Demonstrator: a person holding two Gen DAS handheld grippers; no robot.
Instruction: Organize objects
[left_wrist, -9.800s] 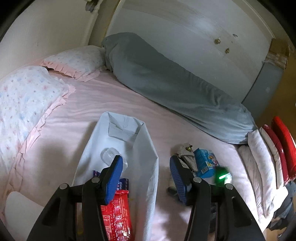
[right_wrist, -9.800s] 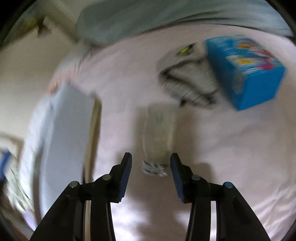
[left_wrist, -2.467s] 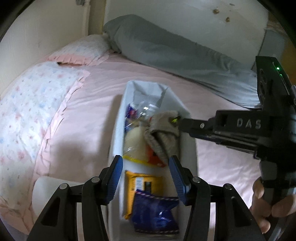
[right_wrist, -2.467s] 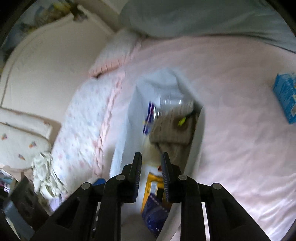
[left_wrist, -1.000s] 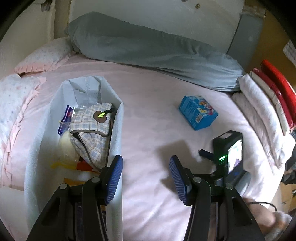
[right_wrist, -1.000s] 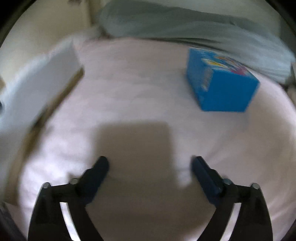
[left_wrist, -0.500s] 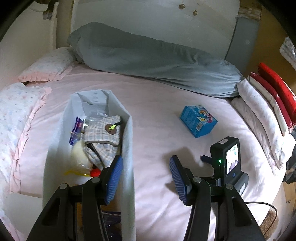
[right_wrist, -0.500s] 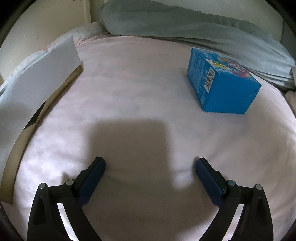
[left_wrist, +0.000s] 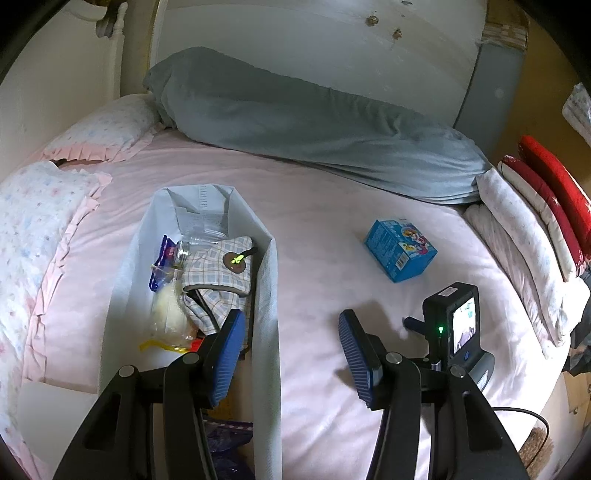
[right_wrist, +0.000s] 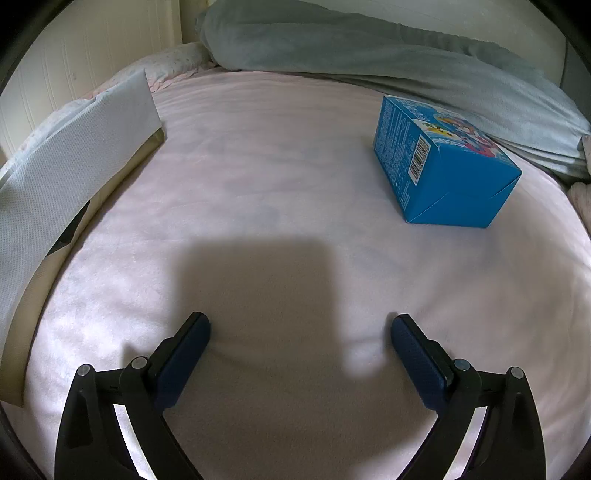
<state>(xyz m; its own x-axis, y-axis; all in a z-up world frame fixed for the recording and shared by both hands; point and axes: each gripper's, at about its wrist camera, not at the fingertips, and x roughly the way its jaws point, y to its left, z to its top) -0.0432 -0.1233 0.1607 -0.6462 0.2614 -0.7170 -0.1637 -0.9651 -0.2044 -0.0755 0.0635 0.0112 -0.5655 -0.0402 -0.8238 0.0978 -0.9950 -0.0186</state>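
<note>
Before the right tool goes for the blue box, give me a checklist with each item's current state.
1. Right tool open and empty: ok, jaws stand wide with only sheet between them.
2. Blue box free to grab: ok, it lies alone on the bed, nothing on or against it.
3. Path to the box: ok, only bare sheet lies between tool and box.
4. Tool aimed at the box: not ok, the box sits up and right of the jaws' line.
5. Room in the bin: cannot tell, the pouch and packets fill the visible part.
6. Left tool out of the way: ok, open, empty, over the bin's edge.
</note>
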